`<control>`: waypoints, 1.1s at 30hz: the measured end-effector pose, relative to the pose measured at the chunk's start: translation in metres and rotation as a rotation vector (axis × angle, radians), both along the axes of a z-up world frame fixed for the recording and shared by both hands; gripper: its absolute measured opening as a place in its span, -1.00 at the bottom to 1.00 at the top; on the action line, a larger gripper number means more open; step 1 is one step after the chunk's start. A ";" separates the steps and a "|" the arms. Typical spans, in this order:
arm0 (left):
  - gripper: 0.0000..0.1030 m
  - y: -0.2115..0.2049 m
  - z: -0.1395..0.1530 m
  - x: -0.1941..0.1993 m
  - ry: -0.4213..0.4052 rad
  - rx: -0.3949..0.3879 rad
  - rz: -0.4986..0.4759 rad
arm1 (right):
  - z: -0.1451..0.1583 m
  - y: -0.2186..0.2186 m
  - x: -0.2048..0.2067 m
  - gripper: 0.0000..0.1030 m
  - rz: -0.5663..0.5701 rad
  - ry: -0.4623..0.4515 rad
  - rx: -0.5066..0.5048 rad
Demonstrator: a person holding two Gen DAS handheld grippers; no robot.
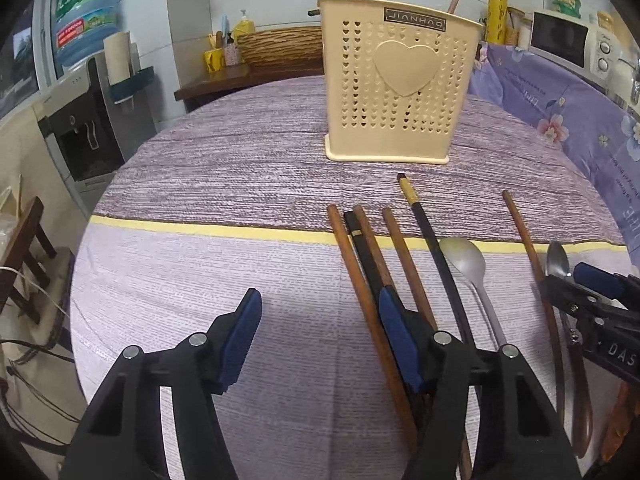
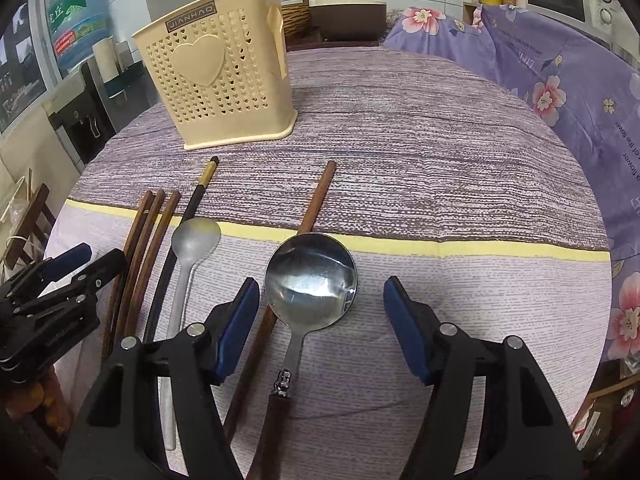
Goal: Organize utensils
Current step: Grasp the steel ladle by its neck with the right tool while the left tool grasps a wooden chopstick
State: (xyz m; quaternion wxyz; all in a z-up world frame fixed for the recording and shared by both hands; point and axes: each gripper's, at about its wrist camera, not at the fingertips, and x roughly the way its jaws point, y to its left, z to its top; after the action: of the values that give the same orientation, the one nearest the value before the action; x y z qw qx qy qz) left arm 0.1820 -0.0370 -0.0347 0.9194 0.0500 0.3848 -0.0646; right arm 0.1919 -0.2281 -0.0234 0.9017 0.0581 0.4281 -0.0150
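Both your grippers hang spread: the left gripper (image 1: 320, 316) beside brown wooden chopsticks (image 1: 362, 280), the right gripper (image 2: 322, 306) straddling the round steel spoon (image 2: 312, 280), lower centre, ready to clamp.

Left gripper (image 1: 320, 312): black plastic frame, triangular cut-outs, round silver pivot screws, blue ribbed pads on both fingers (image 1: 240, 336). Right gripper (image 2: 320, 300) was the same build: black arms, silver screws, blue pads. White letters "DAS" showed on its side.
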 end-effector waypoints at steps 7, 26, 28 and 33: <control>0.17 0.024 0.003 0.000 0.009 -0.024 0.030 | 0.001 -0.008 -0.004 0.19 -0.023 -0.001 0.038; 0.17 0.029 0.001 0.007 0.041 -0.096 0.059 | -0.001 0.010 0.002 -0.07 -0.044 -0.003 -0.042; 0.17 0.029 0.003 0.009 0.045 -0.105 0.055 | 0.001 0.006 0.002 -0.07 -0.044 -0.016 -0.013; 0.09 0.023 0.007 0.022 0.050 -0.101 0.041 | 0.014 0.002 -0.002 -0.07 -0.041 -0.065 -0.004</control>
State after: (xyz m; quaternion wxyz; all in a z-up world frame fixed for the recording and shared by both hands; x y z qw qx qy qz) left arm 0.2039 -0.0135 -0.0275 0.9120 -0.0058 0.4047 -0.0663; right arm 0.1898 -0.2264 -0.0092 0.9147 0.0656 0.3973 -0.0325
